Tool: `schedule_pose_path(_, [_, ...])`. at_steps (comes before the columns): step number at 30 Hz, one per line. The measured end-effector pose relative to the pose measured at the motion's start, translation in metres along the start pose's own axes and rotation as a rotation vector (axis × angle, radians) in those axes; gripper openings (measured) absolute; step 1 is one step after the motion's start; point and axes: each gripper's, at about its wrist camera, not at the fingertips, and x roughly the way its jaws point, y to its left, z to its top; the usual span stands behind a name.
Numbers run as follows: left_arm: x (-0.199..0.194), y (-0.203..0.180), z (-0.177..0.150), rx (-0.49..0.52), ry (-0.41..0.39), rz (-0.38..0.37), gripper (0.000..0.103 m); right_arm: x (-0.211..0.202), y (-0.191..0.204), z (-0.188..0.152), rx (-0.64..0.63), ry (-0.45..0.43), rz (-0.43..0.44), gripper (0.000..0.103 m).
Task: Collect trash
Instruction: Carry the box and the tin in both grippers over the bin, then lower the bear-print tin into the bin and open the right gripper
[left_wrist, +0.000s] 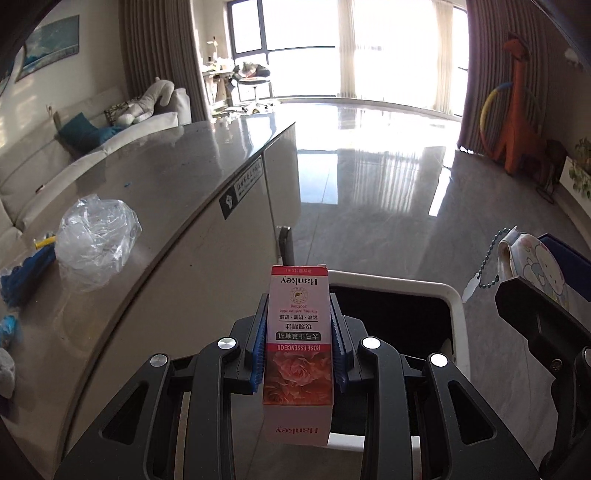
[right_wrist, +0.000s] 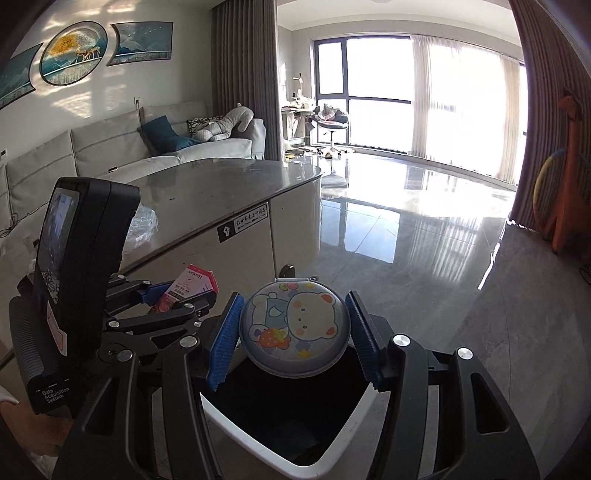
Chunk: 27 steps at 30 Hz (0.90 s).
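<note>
while ribbed pads (left_wrist: 258, 347) clamp – glossy carton (left_wrist: 297, 332).

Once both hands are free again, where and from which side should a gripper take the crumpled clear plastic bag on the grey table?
Grip the crumpled plastic bag at its raised, bunched top, coming from above with jaws wide. It lies as a loose, puffed heap on the flat grey table, so a side approach would likely just push it along. The table edge beside it looks clear.

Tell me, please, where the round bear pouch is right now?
The round bear pouch sits centre in the right wrist view, clamped in the right gripper above the white bin.
</note>
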Motion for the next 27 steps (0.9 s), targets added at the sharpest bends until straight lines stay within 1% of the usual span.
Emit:
schedule_pose_path(3, [0.010,-0.002,0.000,0.009,0.009,-0.008,0.029,0.009,-0.004,-0.003,0.011,0.013,-0.016,0.057])
schedule_pose_path(7, [0.017,-0.004,-0.002,-0.008,0.023,-0.045,0.029,0.023,-0.012,-0.005,0.037,0.035,-0.030,0.057])
schedule_pose_path(10, [0.020,-0.008,-0.006,-0.015,0.031,-0.082,0.029,0.031,-0.018,-0.008,0.050,0.052,-0.031,0.057])
schedule_pose_path(13, [0.026,-0.017,-0.007,-0.002,0.053,-0.135,0.029,0.038,-0.022,-0.010,0.054,0.069,-0.034,0.057])
schedule_pose_path(17, [0.031,-0.026,-0.008,0.022,0.062,-0.163,0.029,0.047,-0.027,-0.012,0.068,0.093,-0.041,0.057])
schedule_pose_path(22, [0.043,-0.030,-0.009,0.040,0.089,-0.177,0.030,0.051,-0.034,-0.011,0.069,0.102,-0.058,0.057])
schedule_pose_path(23, [0.047,-0.030,-0.009,0.048,0.104,-0.185,0.044,0.051,-0.035,-0.011,0.072,0.105,-0.059,0.057])
schedule_pose_path(24, [0.051,-0.031,-0.011,0.051,0.125,-0.194,0.082,0.053,-0.034,-0.010,0.075,0.108,-0.061,0.057])
schedule_pose_path(25, [0.056,-0.032,-0.012,0.053,0.146,-0.191,0.100,0.054,-0.035,-0.010,0.078,0.109,-0.062,0.057])
schedule_pose_path(27, [0.061,-0.034,-0.013,0.063,0.162,-0.165,0.098,0.054,-0.035,-0.009,0.084,0.114,-0.059,0.057])
